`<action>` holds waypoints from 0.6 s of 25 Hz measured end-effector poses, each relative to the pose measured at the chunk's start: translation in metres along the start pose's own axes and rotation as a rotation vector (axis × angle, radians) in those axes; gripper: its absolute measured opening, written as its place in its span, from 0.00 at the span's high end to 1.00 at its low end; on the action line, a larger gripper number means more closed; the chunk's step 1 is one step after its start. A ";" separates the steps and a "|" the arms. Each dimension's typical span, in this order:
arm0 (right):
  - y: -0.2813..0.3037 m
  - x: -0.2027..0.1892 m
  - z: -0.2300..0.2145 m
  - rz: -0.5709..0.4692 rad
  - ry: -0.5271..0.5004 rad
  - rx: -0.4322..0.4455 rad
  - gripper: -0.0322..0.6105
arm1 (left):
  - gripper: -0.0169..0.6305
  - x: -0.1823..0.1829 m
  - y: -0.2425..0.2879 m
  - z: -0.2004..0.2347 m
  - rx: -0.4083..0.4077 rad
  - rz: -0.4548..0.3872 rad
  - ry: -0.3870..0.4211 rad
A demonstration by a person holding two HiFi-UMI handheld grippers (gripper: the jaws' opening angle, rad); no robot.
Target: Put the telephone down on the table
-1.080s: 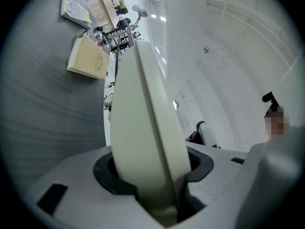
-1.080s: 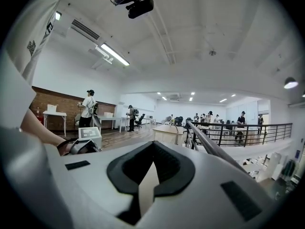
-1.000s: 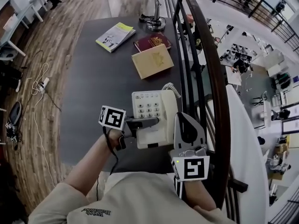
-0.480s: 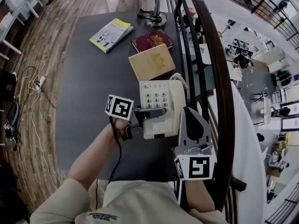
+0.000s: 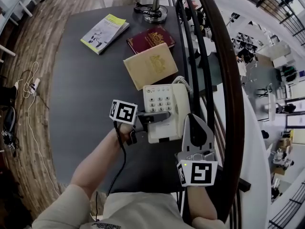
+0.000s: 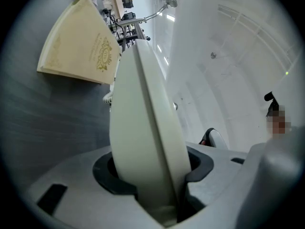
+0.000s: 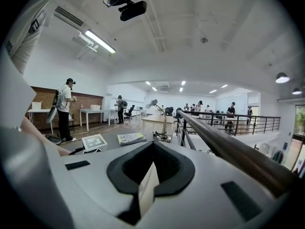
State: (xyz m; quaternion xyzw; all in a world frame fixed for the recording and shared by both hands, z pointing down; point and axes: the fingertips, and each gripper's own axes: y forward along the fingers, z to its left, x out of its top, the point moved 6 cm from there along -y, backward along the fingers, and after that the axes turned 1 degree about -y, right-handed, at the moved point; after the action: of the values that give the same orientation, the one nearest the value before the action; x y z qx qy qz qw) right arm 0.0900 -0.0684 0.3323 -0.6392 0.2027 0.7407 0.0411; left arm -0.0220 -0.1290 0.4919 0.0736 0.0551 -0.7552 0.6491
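The cream telephone (image 5: 162, 104) with its grey keypad is held between both grippers low over the dark grey table (image 5: 90, 80); I cannot tell whether it touches the table. My left gripper (image 5: 153, 118) is shut on its left side, and the cream body (image 6: 143, 137) fills that gripper's jaws. From the near right corner, my right gripper (image 5: 192, 128) is shut on a thin cream edge of the telephone (image 7: 147, 185). A coiled cord (image 5: 183, 82) hangs off the telephone's far right corner.
A cream book (image 5: 151, 65) lies just beyond the telephone, almost touching it. Farther back are a maroon book (image 5: 150, 38), a white and yellow booklet (image 5: 105, 26) and a lamp base (image 5: 155, 13). A dark railing (image 5: 224, 80) runs along the table's right edge.
Both grippers have carried the telephone away from me and lower. It is now close to the cream book's near edge.
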 end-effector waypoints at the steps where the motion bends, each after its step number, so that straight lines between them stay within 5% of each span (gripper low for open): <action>1: 0.011 -0.009 -0.005 0.009 0.006 -0.001 0.95 | 0.61 0.007 0.005 0.014 0.002 -0.001 -0.014; 15: 0.053 -0.066 -0.021 0.099 0.030 0.012 0.95 | 0.61 0.023 0.024 0.102 0.000 0.001 -0.090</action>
State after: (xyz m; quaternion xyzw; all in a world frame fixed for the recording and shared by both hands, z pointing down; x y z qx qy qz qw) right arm 0.1046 -0.1115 0.4067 -0.6391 0.2392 0.7310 0.0053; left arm -0.0058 -0.1735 0.5879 0.0396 0.0260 -0.7574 0.6512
